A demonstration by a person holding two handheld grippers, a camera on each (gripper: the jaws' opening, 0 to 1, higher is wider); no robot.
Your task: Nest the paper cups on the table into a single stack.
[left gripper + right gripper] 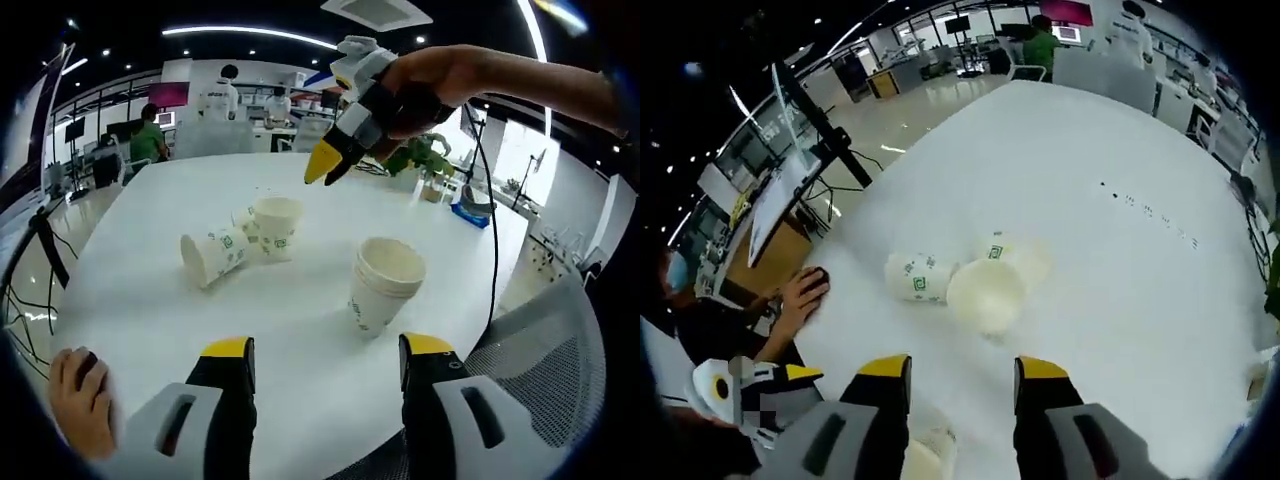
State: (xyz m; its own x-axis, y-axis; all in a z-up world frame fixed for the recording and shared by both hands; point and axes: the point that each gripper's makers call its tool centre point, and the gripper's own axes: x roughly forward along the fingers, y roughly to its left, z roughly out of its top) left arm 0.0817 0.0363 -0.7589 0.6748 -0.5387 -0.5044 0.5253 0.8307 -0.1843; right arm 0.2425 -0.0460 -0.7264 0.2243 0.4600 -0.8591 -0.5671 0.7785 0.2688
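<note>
Here, on the white desk [130,290], a stack of nested cups [383,285] stands upright near the desk's near edge, just ahead of the left gripper [327,362], whose fingers are apart and hold nothing. Farther toward the middle, an upright cup [277,226] stands with two tipped cups touching it: one tipped cup [213,256] and another behind [243,222]. The right gripper [322,172] hovers above them; in the right gripper view its fingers are apart and empty. A hand [82,400] rests at the desk's edge.
</note>
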